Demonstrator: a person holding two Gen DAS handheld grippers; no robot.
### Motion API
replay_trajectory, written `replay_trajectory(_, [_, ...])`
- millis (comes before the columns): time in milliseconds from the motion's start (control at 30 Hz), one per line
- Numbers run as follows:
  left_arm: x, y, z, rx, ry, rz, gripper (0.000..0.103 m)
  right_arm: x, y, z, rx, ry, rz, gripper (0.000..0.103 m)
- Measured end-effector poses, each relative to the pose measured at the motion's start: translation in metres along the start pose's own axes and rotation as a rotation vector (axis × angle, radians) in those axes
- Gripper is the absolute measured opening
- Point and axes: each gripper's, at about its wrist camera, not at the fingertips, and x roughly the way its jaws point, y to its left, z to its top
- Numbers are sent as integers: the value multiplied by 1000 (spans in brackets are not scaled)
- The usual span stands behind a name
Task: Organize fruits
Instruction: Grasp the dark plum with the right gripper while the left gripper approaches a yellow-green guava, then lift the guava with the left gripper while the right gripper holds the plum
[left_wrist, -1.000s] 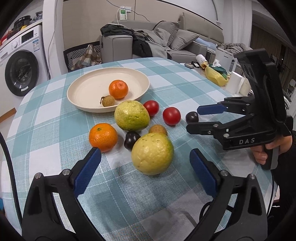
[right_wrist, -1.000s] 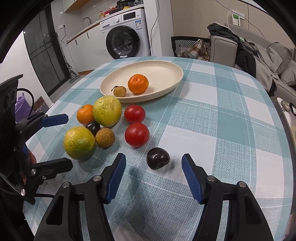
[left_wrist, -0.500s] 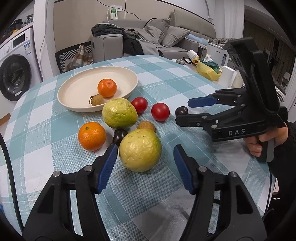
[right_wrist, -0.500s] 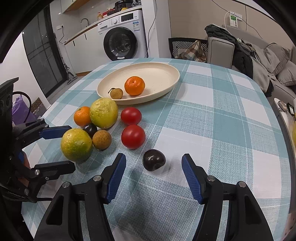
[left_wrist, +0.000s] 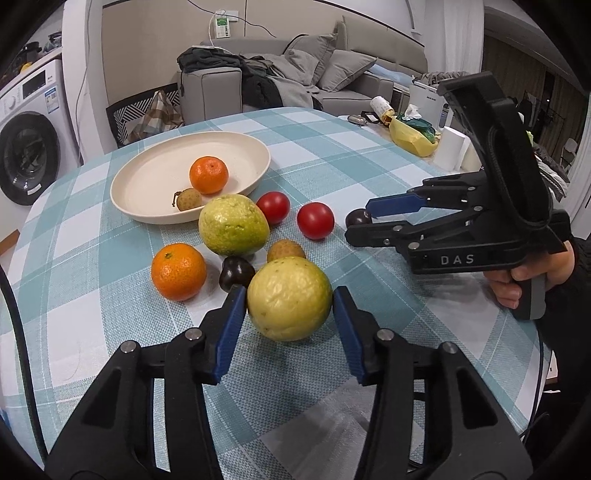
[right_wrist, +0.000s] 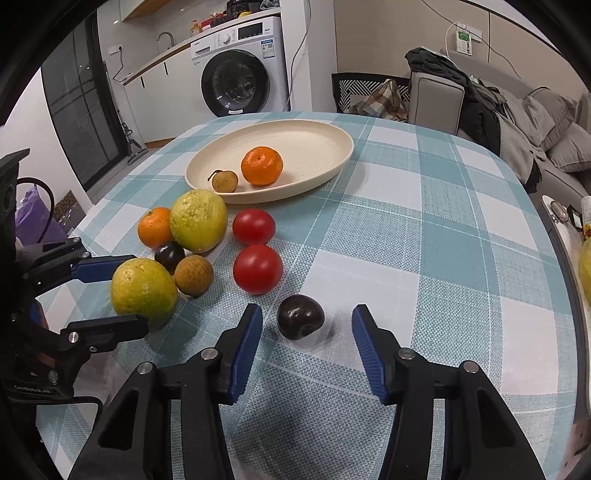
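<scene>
1. The left gripper (left_wrist: 290, 306) sat low over the teal-and-white checked tablecloth (left_wrist: 369, 158), its blue-padded jaws spread and bracketing the large yellow-green guava (left_wrist: 289, 298); each pad stood just beside the fruit's flank, and whether they touched it could not be told, so the tool read as unclenched.
2. Ahead and to the left of that gripper lay a loose orange mandarin (left_wrist: 178, 271), with a small dark plum (left_wrist: 235, 273) between it and the bracketed guava.
3. Straight ahead, just past the guava, sat a brown round longan (left_wrist: 285, 250), and beyond it a second large green guava (left_wrist: 233, 225).
4. Farther ahead and left stood the shallow cream plate (left_wrist: 147, 173), holding a second orange mandarin (left_wrist: 208, 174) and a small tan longan with a stem (left_wrist: 189, 199).
5. Ahead and to the right of the left gripper rested two red tomatoes, the farther one (left_wrist: 273, 207) and the nearer one (left_wrist: 316, 220).
6. The right gripper (right_wrist: 306, 328) hung with its jaws wide apart, gripping nothing.
7. A second dark purple plum (right_wrist: 300, 316) lay on the cloth between its blue pads, nearer the left-hand pad and touching neither.
8. The right hand (left_wrist: 532, 273) gripped that tool's handle.
</scene>
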Motion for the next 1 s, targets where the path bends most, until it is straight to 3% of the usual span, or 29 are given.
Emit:
replay_trajectory(467, [-7, 8, 1, -35, -27, -21, 45, 1, -1, 0, 10, 0, 33, 35])
replay_trajectory(533, [-8, 8, 1, -36, -28, -22, 44, 2, 0, 0, 5, 1, 35, 29])
replay_trajectory(1000, [-12, 7, 2, -33, -38, -19, 43, -7, 6, -1, -21, -20, 41, 27])
